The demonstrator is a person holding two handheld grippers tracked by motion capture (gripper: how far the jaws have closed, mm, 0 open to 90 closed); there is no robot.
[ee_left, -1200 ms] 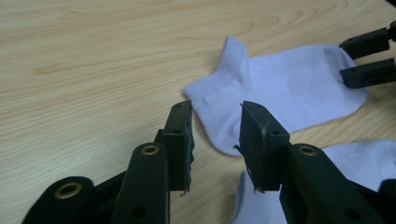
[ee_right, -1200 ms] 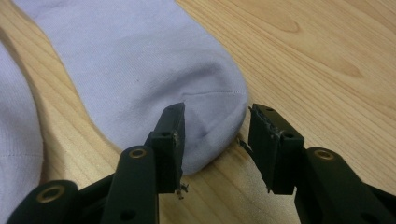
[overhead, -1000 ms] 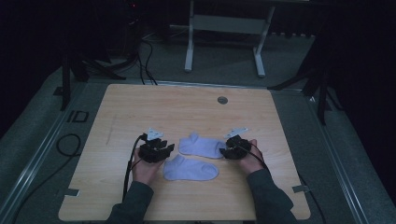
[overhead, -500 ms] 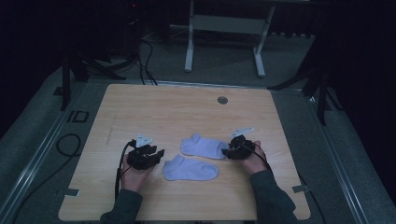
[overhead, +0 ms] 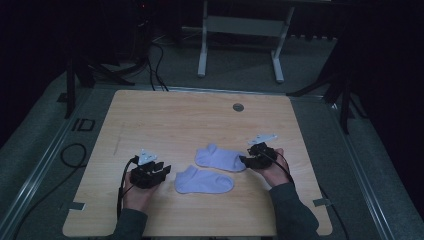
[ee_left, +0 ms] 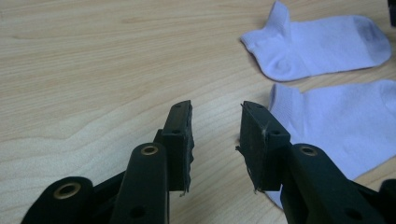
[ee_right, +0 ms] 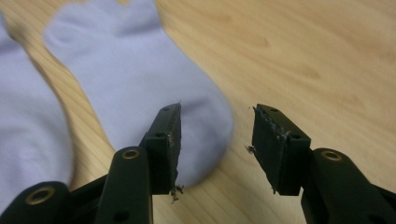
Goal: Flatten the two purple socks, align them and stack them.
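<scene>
1. Two pale lilac ankle socks are laid flat near the middle of the wooden desk (overhead: 165, 120), between the two grippers. The far sock (overhead: 220, 158) lies a little further from the person, with its toe end toward the right gripper. The near sock (overhead: 202, 180) lies just in front of it, with its cuff toward the left gripper.
2. The socks are judged to be very light, soft and limp. A sock will probably fold and hang when it is lifted, and it can slide on the smooth wood if it is only pushed.
3. A good place to take hold is judged to be an edge: the ribbed cuff of the near sock or the toe end of the far sock, where a fold of the cloth can be pinched between the jaws.
4. The left gripper (ee_left: 215, 135) is held beside the cuff of the near sock. Its jaws are spread and have just been closing a little, and nothing is between them; bare wood is seen in the gap.
5. The right gripper (ee_right: 215, 140) is held at the toe end of the far sock. Its jaws are spread and have just been opening, and the cloth is not pinched.
6. No brand, label or writing can be read on the socks.
</scene>
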